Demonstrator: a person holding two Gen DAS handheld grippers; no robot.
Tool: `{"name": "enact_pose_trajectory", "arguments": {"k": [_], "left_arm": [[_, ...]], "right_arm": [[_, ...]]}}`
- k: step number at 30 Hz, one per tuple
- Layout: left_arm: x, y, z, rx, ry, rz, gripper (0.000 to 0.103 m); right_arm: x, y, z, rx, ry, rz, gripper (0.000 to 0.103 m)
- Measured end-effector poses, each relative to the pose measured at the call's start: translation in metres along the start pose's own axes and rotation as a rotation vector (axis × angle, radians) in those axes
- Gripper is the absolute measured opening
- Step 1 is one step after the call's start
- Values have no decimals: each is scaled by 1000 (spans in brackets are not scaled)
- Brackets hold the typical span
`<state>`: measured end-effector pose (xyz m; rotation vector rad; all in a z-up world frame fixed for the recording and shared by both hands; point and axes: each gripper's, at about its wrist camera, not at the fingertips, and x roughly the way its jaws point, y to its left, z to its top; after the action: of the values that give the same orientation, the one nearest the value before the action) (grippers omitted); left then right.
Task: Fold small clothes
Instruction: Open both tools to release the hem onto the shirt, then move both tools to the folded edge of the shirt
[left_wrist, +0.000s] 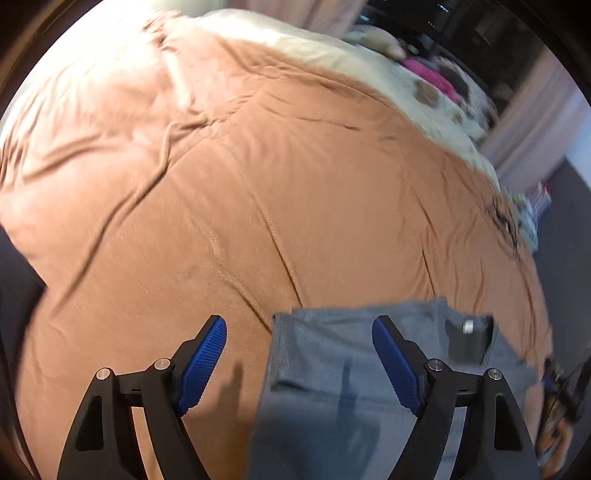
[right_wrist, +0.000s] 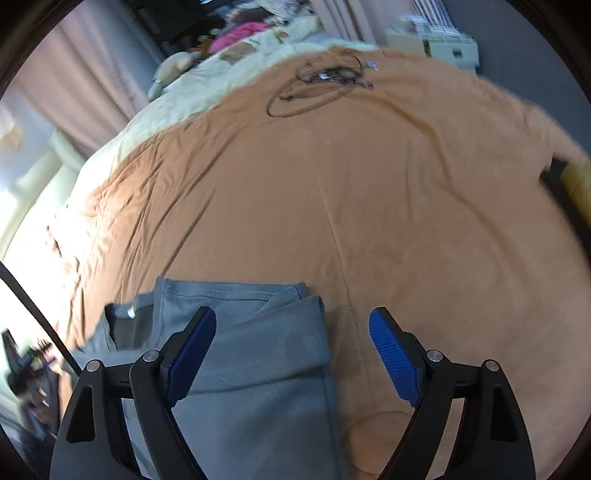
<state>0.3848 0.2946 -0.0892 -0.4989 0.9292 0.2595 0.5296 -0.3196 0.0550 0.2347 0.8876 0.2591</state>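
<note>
Item: grey garment, partly folded, lying on the orange bedspread at the lower edge of both views. One side is doubled over itself, with a stitched hem along the top; a dark opening with a pale tag shows at the right in the left view. It probably lies flat this way so the next fold can be laid over a smooth base.

Item: my left gripper, fingers spread wide and holding nothing. The garment's left edge lies below and between them.

Item: my right gripper, fingers likewise apart and empty, straddling the garment's right edge.

Item: black cable, coiled at the upper middle of the right view, well apart from the work.

Item: cream blanket, beyond the bedspread.
</note>
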Motion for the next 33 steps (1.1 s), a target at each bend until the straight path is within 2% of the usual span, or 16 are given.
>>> {"name": "enact_pose_trajectory", "arguments": {"k": [6, 14, 21, 29, 33], "left_arm": [[-6, -22, -24, 231, 76, 102, 82], [19, -35, -60, 433, 201, 219, 82], [56, -33, -73, 465, 260, 322, 82], [79, -30, -42, 395, 228, 318, 87], [88, -30, -26, 377, 215, 309, 88]], "right_arm": [[-18, 22, -21, -192, 54, -75, 84], [-23, 42, -33, -311, 121, -150, 84], [12, 51, -46, -413, 220, -269, 84], [50, 61, -20, -438, 199, -341, 84], [72, 60, -4, -404, 199, -336, 84]]}}
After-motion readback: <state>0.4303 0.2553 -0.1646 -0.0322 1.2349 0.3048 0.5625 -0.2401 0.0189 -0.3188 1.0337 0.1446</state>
